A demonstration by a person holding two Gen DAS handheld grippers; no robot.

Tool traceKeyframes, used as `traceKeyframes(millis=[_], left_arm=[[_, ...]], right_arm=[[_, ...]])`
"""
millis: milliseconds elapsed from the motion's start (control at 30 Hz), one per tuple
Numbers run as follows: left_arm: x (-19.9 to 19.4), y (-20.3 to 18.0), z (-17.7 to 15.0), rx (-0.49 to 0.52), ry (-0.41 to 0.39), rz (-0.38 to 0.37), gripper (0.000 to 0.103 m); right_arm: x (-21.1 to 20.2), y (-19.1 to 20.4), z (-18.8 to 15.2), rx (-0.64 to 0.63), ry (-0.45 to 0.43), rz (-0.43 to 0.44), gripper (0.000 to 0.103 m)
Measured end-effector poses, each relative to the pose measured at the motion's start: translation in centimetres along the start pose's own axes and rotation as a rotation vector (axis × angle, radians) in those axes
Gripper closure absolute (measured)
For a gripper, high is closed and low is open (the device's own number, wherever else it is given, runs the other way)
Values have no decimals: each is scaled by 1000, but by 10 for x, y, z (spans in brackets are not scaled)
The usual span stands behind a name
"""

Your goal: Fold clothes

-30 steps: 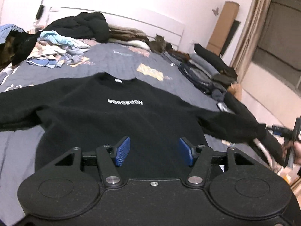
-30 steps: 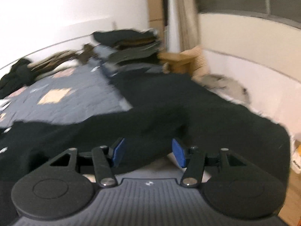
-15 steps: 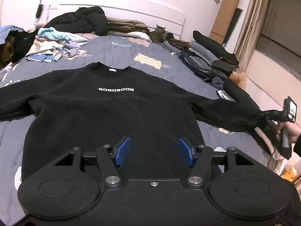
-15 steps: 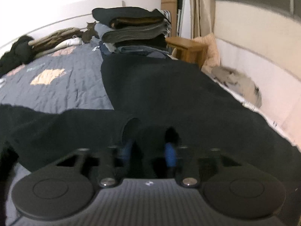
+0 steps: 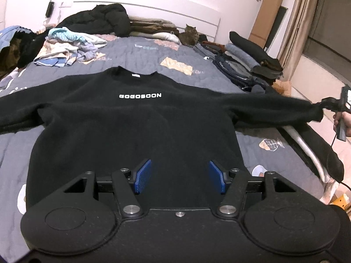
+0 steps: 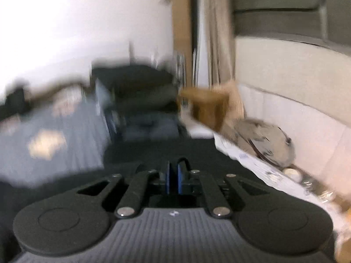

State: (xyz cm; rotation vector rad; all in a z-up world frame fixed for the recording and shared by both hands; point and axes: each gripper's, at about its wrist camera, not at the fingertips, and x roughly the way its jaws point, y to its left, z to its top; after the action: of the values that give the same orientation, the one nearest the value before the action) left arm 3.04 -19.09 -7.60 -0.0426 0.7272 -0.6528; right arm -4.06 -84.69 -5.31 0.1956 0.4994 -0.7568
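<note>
left gripper (image 5: 179, 176): black body, blue ribbed pads, silver pivot screws | right gripper (image 6: 173, 180): ribbed grey housing, blue pads

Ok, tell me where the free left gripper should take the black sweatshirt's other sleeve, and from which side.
Take the cuff end of the sleeve lying flat at the image-left edge. That end runs out of frame, so its exact lie is unseen. The left gripper is open above the black sweatshirt; come from the outer side, pinching across the sleeve's thin flat end, mirroring the right gripper hold.
</note>
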Motion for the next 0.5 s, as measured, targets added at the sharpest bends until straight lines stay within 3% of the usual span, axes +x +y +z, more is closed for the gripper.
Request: traceKeyframes(millis=[133,200,267,367,500], left_arm=[[8,-4,-2,11,11,-21,45],[13,-7,-3,16,15,-34,45],[20,-13,-5,19,22,-54,45],[33,-22,-9,21,36,-84,45],[50,-44,-11,84,46,-105,45]], right_arm=[[-11,-7,-12,4,18,-18,90],[-34,-10,-19,31,4,32,78],[-52,-7,-30,63,29,151,56],[-61,15,-63,136,89,301,53],[-40,55,-110,243,211,379,53]])
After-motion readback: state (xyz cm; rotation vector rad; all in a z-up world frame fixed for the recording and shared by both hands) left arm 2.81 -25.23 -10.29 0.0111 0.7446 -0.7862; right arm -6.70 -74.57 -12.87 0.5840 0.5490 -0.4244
